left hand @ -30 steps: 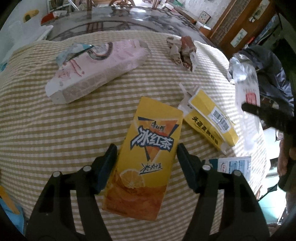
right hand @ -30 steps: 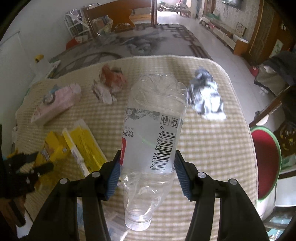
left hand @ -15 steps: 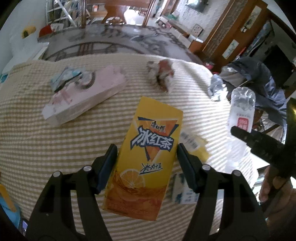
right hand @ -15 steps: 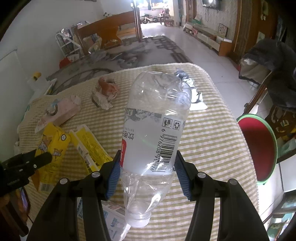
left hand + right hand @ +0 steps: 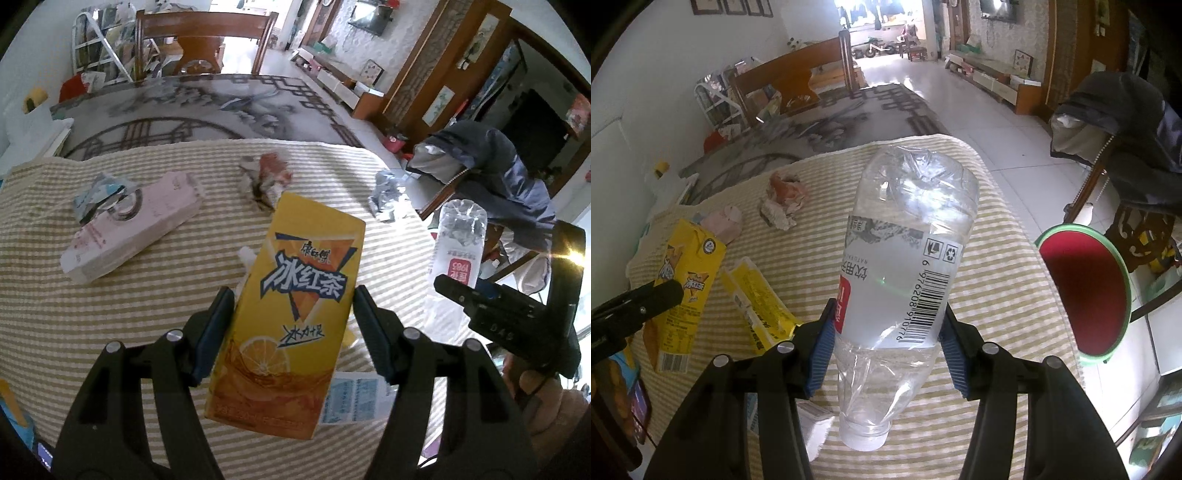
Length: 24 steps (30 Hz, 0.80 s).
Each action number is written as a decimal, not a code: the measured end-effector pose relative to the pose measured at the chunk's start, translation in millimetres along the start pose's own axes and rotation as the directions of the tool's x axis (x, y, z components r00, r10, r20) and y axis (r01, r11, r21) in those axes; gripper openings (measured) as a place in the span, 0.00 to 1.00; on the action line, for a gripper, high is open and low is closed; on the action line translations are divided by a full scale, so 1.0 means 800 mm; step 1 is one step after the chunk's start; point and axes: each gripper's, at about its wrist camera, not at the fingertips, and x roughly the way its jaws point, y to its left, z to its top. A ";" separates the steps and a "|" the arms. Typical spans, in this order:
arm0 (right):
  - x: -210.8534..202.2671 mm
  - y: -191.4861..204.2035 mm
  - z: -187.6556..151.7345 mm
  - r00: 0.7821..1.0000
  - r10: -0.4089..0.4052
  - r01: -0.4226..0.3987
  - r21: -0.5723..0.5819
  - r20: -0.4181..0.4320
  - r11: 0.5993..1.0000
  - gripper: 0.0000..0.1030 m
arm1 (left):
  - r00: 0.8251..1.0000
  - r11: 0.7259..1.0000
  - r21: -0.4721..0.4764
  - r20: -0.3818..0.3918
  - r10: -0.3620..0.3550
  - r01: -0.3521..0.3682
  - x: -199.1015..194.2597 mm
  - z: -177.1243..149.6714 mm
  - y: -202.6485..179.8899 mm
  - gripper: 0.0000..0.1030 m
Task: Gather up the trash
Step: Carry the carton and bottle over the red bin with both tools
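My left gripper (image 5: pixel 293 314) is shut on a yellow iced-tea carton (image 5: pixel 291 314), held up above the striped tablecloth (image 5: pixel 110 325). My right gripper (image 5: pixel 886 325) is shut on a crumpled clear plastic bottle (image 5: pixel 905 266), cap end toward the camera, also lifted off the table. The bottle (image 5: pixel 456 254) and the right gripper (image 5: pixel 495 314) show at the right of the left wrist view, with a hand (image 5: pixel 543 398) under them. In the right wrist view the carton (image 5: pixel 683 280) sits at the left in the left gripper's finger (image 5: pixel 639 299).
On the table lie a pink carton (image 5: pixel 136 225), a crumpled brownish wrapper (image 5: pixel 266 177), a crumpled silver wrapper (image 5: pixel 388 195), a flat yellow box (image 5: pixel 757 302) and a white-blue packet (image 5: pixel 354 398). A red round stool (image 5: pixel 1086 299) and a chair with a dark jacket (image 5: pixel 1126 147) stand to the right.
Both grippers rose away from the table with the carton and the bottle still gripped; the table items look smaller and more of the room shows.
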 end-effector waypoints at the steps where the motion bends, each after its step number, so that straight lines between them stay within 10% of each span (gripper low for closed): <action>1: -0.001 -0.004 0.000 1.000 0.000 0.000 0.004 0.001 1.000 0.50 | 1.000 1.000 0.003 0.000 -0.001 0.001 0.001 0.001 -0.005 0.62; 24: -0.019 -0.125 0.025 1.000 0.019 -0.020 0.024 0.021 1.000 0.50 | 0.999 0.999 0.024 0.027 -0.025 0.024 0.042 0.031 -0.136 0.62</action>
